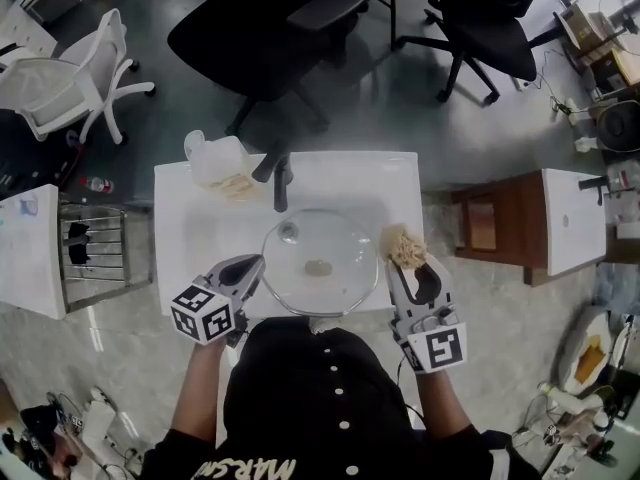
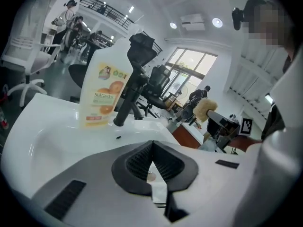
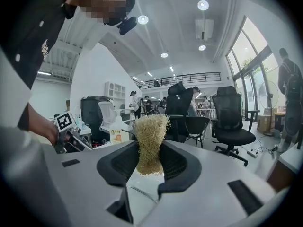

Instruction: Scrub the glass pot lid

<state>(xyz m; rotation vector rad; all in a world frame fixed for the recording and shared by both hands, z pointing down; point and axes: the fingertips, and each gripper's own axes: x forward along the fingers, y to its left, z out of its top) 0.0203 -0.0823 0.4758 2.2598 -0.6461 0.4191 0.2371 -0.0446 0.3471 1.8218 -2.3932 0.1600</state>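
1. The right claw [image 3: 150, 151] is clamped on a straw-coloured scrubber [image 3: 150, 138], whose tuft sticks up past the tips. From above, the scrubber sits just beside the lid's right rim. I can't tell if it touches.
2. The left claw [image 2: 152, 148] is pinched fully closed with nothing in it. From above it sits at the lid's left rim. Contact is unclear.
3. The glass pot lid [image 1: 335, 238] lies flat in the white sink [image 1: 190, 228], its knob [image 1: 318, 267] in the middle. It is between the two claws, right in front of the person.
4. Further out, a black tap [image 1: 283, 180] stands behind the lid and a soap bottle [image 1: 218, 158] sits at the sink's back left corner. Office chairs [image 1: 270, 18] are on the floor beyond.
5. The step looks like set-up: the tool is in hand and lined up, but scrubbing hasn't visibly begun. No suds show on the glass.
6. The next move calls for bringing the scrubber down onto the glass and rubbing across it.
7. The left claw needs to steady the lid. Closed as it is, it can only press on the rim, or it must open to pinch it.
8. The lid is likely slick and could slide or spin in the sink.
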